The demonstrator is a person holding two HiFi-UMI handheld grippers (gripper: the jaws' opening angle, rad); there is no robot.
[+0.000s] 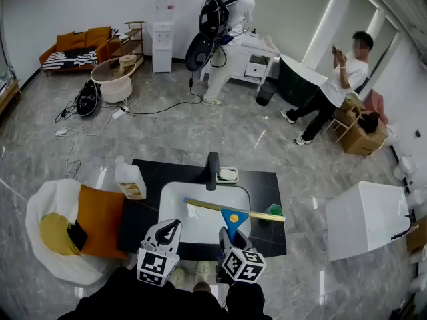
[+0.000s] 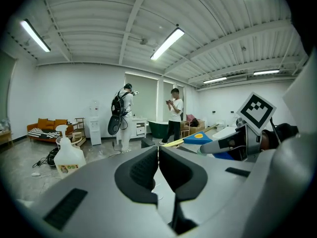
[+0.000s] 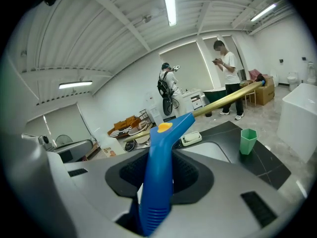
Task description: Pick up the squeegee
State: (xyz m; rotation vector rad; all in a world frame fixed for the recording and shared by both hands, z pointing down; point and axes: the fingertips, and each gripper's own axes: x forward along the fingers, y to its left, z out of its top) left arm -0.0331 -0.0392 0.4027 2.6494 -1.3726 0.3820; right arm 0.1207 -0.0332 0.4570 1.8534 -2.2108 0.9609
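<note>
- The squeegee (image 1: 233,215) is in the right hand-held gripper (image 1: 233,236), held in the air over the white sink (image 1: 171,193) set in the black table (image 1: 267,184). It touches neither.
- Right jaws pinch the blue handle from both sides. In the right gripper view the handle runs up between the pads and tilts away toward the blade.
- The left hand-held gripper (image 2: 158,163) has its jaws pressed together with nothing between them. It sits just beside the right one and is not on the tool.
- Looks: a blue plastic handle, flared at the head with a yellow dot on top. A long, thin yellow-gold blade bar crosses it in a T. Moulded ribs show on the lower handle.
- Handling, my read: light and stiff, probably hard plastic with a softer wiping edge. I can't see that edge clearly.
- Best hold is on the handle shaft, as it is now. The ribbed part should give more bite than the smooth neck.
- The blade bar is long next to the handle, so it would lever the tool round in the pads if an end is knocked.
- The bar's right end is near the green cup (image 1: 275,211), so keep that end clear.
</note>
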